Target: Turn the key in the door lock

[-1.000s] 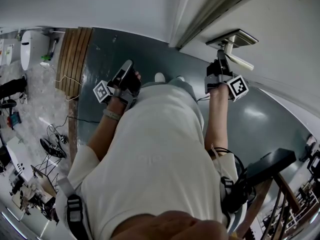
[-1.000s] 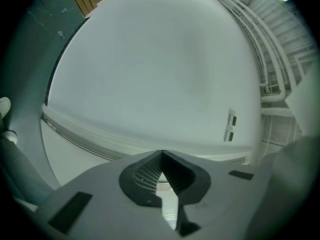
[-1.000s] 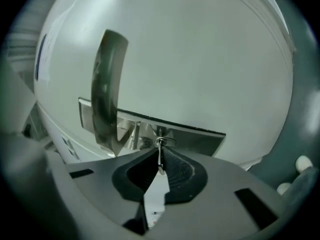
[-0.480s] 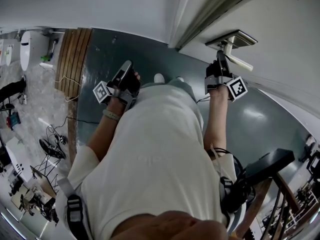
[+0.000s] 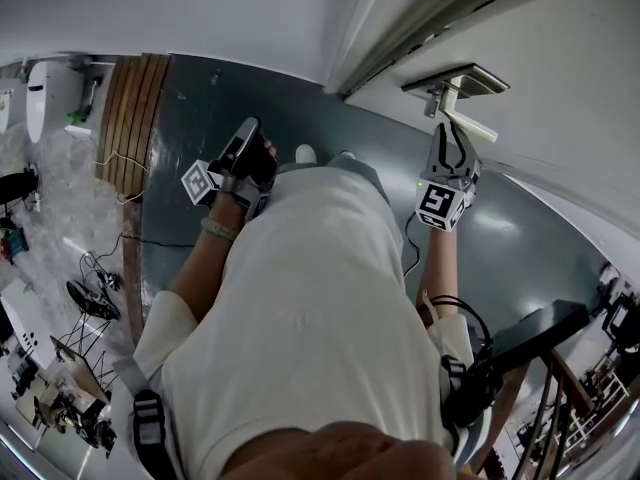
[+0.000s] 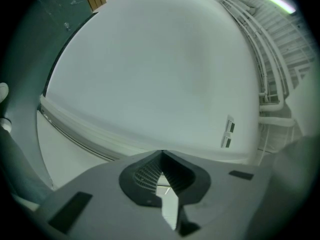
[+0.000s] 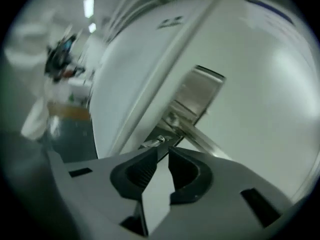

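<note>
A metal lock plate (image 5: 455, 80) with a lever handle (image 5: 472, 124) sits on the white door (image 5: 580, 88). In the right gripper view the plate (image 7: 200, 91) and lever (image 7: 205, 143) lie straight ahead. The key (image 7: 154, 142) sticks out just past the jaw tips. My right gripper (image 7: 163, 151) has just been opening its jaws; a narrow gap shows between the tips with nothing in it. In the head view it (image 5: 447, 133) hangs just below the lever. My left gripper (image 5: 247, 133) is held off to the left, facing a blank white wall (image 6: 150, 74), jaws (image 6: 162, 155) shut and empty.
The door frame (image 5: 400, 38) runs diagonally beside the lock. A dark green floor (image 5: 530, 238) lies below. Wooden slats (image 5: 140, 108) and cables (image 5: 95, 288) are at the left, a dark stair railing (image 5: 545, 338) at the lower right. The person's white shirt (image 5: 310, 318) fills the middle.
The right gripper has drawn back from the lock plate and rolled, so its marker cube now sits lower. The left gripper has stayed where it was.
</note>
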`<state>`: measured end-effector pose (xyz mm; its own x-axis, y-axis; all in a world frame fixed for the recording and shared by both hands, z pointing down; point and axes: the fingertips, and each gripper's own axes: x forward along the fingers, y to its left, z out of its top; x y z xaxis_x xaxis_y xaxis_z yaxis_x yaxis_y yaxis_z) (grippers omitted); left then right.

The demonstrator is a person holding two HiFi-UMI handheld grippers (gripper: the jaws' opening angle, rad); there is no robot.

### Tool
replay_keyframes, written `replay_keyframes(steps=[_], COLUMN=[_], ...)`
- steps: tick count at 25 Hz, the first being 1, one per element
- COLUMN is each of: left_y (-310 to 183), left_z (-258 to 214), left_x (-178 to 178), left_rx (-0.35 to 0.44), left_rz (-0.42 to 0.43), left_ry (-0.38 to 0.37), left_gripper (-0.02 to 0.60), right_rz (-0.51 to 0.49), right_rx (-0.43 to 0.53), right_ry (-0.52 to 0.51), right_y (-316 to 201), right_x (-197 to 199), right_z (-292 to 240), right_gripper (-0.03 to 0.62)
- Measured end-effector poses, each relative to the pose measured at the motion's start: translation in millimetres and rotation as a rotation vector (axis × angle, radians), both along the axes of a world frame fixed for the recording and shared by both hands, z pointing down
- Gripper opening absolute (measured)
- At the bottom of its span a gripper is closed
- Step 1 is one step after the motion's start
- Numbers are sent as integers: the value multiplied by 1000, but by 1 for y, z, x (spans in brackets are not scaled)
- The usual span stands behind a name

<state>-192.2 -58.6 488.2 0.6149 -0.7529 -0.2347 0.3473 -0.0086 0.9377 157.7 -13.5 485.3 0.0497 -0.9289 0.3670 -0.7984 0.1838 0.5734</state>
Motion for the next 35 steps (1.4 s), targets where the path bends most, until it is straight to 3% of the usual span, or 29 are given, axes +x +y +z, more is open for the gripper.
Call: replay_keyframes(steps=[2,4,12,18,21,30,35], left_y=[0,-1,-1,3,3,2,2], left_z=[1,2,4,5,7,9,9], left_x=[-1,-3,-7,-10,-13,-14,-14], left_rx=[-6,-11,-21,-18,-19,-30,-34], left_rz=[-7,-18,-40,-60,-67,-76,-77], left_ry=[10,19,35,31,32,47,50], left_gripper=[8,8,8,8,8,8,8], right_rz=[-89,-136,-116,-45,-17,67,106], right_rx=[-61,-94,-49,-10,-5,0,6], right_ry=[298,450,552,619,576,226,87], right_y=[5,6,-26,-38,-38,-42,-43], right_x=[-13,-21,-21,-16,-16,-12,-9], right_z=[14,27,42,38,38,35,33], right_gripper=[84,110,130,127,124,126,124])
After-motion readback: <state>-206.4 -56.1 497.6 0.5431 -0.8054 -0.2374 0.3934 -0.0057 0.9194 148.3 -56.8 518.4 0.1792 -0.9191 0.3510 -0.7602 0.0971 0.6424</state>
